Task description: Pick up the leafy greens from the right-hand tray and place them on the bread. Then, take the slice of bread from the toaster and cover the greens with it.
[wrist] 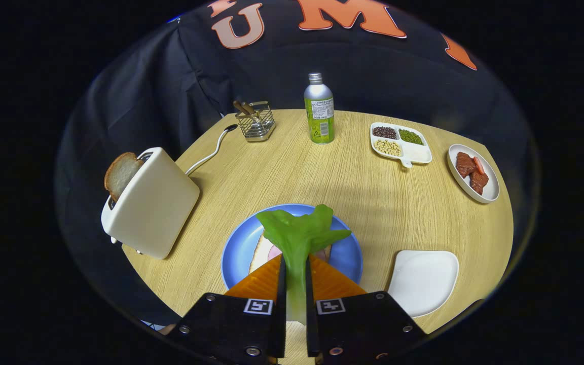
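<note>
Gripper (294, 284) pinching leafy greens (299, 235) by the stalk, low in the frame, above bread (259, 251) on a blue plate (239, 248). Best lowered squarely over the bread before releasing. Toaster (152, 203) at left.

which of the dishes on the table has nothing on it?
The white square tray, just right of the gripper holding the leafy greens. The blue plate, divided dish and oval dish all hold food.
</note>
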Action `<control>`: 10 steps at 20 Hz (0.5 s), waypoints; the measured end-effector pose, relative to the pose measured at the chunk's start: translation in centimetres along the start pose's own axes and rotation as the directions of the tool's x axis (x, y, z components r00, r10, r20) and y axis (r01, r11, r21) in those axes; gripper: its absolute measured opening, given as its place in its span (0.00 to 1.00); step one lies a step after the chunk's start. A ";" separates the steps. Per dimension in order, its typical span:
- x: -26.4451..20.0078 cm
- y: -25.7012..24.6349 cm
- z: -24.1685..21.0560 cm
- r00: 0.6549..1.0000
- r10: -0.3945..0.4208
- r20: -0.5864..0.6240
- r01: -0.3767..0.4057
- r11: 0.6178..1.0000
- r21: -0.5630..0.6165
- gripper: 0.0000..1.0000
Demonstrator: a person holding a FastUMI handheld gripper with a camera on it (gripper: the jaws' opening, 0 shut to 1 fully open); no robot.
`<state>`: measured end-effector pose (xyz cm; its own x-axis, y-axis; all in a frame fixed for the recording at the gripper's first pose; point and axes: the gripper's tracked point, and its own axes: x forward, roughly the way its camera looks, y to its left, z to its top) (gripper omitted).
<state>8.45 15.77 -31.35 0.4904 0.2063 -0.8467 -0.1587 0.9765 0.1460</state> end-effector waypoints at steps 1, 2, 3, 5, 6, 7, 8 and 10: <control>0.4 0.1 -0.2 1.000 -0.005 -0.010 0.005 1.000 0.003 0.17; 0.7 0.0 -0.3 1.000 -0.010 -0.017 0.010 1.000 0.004 0.17; 1.2 0.0 -0.3 1.000 -0.014 -0.019 0.014 1.000 0.002 0.17; 1.9 0.1 -0.3 1.000 -0.016 -0.023 0.016 1.000 0.000 0.18; 2.1 0.3 -0.4 1.000 -0.011 -0.026 0.011 1.000 -0.002 0.20; 2.1 0.5 -0.3 1.000 -0.008 -0.019 0.008 1.000 -0.014 0.20; 2.2 0.7 -0.2 1.000 -0.005 -0.013 0.004 1.000 -0.029 0.20; 2.2 1.3 -0.4 1.000 0.009 -0.018 -0.010 0.999 -0.033 0.26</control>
<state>8.98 17.49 -33.21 0.4734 0.2142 -0.8544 -0.1917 0.9718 0.1374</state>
